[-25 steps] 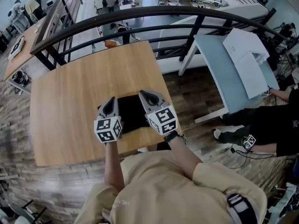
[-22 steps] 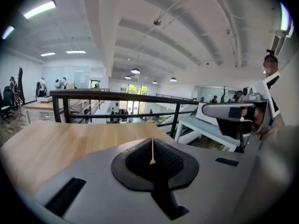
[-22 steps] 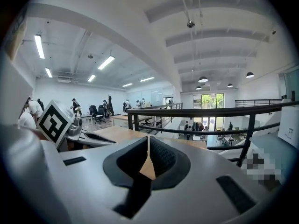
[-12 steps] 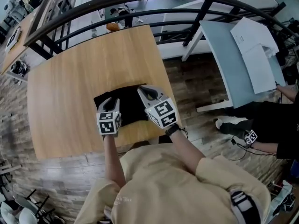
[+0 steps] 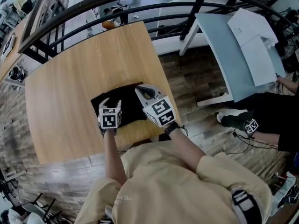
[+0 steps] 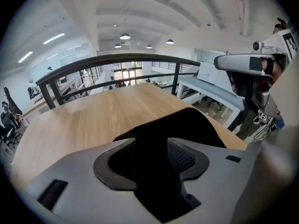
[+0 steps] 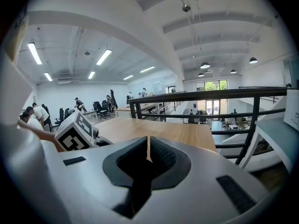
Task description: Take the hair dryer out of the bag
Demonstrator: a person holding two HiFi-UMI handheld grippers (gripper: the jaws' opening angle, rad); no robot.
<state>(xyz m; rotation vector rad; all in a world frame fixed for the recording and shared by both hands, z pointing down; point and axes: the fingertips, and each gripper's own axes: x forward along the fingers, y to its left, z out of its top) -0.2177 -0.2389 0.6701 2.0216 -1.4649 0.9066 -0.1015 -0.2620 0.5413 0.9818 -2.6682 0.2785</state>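
The flat black fabric bag (image 5: 127,107) lies near the front edge of the square light-wood table (image 5: 70,87); the hair dryer itself is out of sight. The left gripper (image 6: 150,154) points down at the bag's near-left part, its jaws opening wide with black cloth showing between them, not pinched. The right gripper (image 7: 148,157), jaws pressed together, sits at the bag's far-right corner. Both are lower over the tabletop than a second ago. Their cubes (image 5: 109,119) carry black-and-white square markers

Open-plan office mezzanine: black railing (image 7: 205,95), office chairs (image 7: 100,108), ceiling strip lights (image 7: 103,56)
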